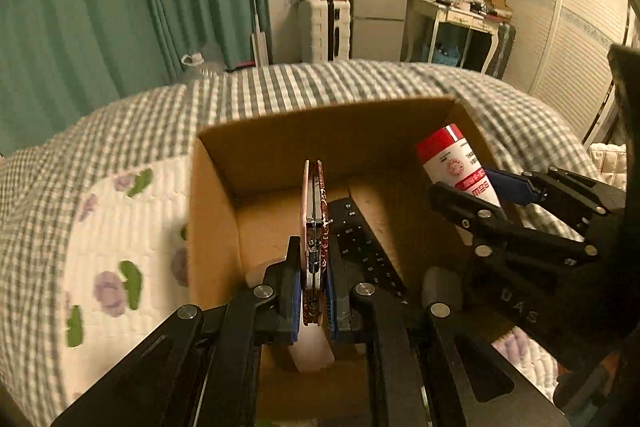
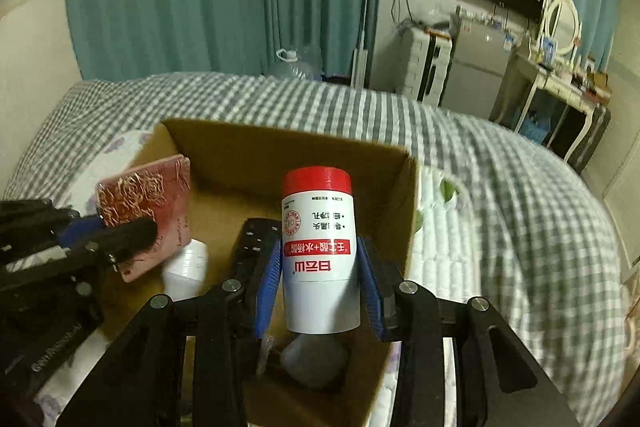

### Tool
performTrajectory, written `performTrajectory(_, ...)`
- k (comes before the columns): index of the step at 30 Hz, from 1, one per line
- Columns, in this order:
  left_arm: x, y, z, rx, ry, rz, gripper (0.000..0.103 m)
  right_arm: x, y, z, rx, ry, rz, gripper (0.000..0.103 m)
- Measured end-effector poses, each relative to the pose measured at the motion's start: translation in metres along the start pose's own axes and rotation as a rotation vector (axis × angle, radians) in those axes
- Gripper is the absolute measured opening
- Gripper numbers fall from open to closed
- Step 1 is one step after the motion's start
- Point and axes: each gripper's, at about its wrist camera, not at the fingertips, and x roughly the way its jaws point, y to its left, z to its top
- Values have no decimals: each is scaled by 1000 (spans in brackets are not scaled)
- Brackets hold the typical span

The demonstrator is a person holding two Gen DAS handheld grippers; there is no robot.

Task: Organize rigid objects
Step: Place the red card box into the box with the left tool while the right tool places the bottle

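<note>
You had both loads over the open cardboard box [image 2: 208, 143] on the bed [image 2: 500, 187], so the step in hand looked like the drop-off.

Your left hand-held gripper [image 1: 314, 291] was clamped nearly shut on a thin, flat red case with a gold rose pattern [image 2: 146, 211], held on edge between the blue pads, its far end reaching out ahead of the fingers above the box floor. Your right hand-held gripper [image 2: 320, 291] stood only partly open, its pads pressing both sides of a white bottle with a red cap [image 2: 318, 247], cap pointing away from you.

Already in the box, below and ahead of both tools, lay a black remote control [image 1: 364, 247], a small white jar [image 2: 186, 267] under the left one, and a greyish rounded object [image 2: 314, 359], too dim to name, just beneath the bottle.

Free floor seemed scarce. The next move probably called for lowering each item toward a bare patch, the case near the left wall, the bottle toward the right wall, before you let the pads go, so neither landed on the remote.
</note>
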Motion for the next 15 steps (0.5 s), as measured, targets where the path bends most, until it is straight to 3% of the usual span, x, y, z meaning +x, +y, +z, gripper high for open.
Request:
performTrajectory(4,13,-3,-5,11,17,16,10,16,-10,-2,26,19,40,37)
performTrajectory(6,6,-7,-7,16,4,29,15,10,-16,-5,45,-14,45,45)
performTrajectory(13,-63,0,-16,-19,-35,12,16,-69,-17,1,-6,-105,-73,54)
performTrajectory(14,-74,1,-19,-22,-46,16,21,-84,-16,0,-9,-112,-75,61)
performTrajectory(15,-89,4,-22,-25,-61,20,32,-97,-16,-3,-12,-119,-80,64)
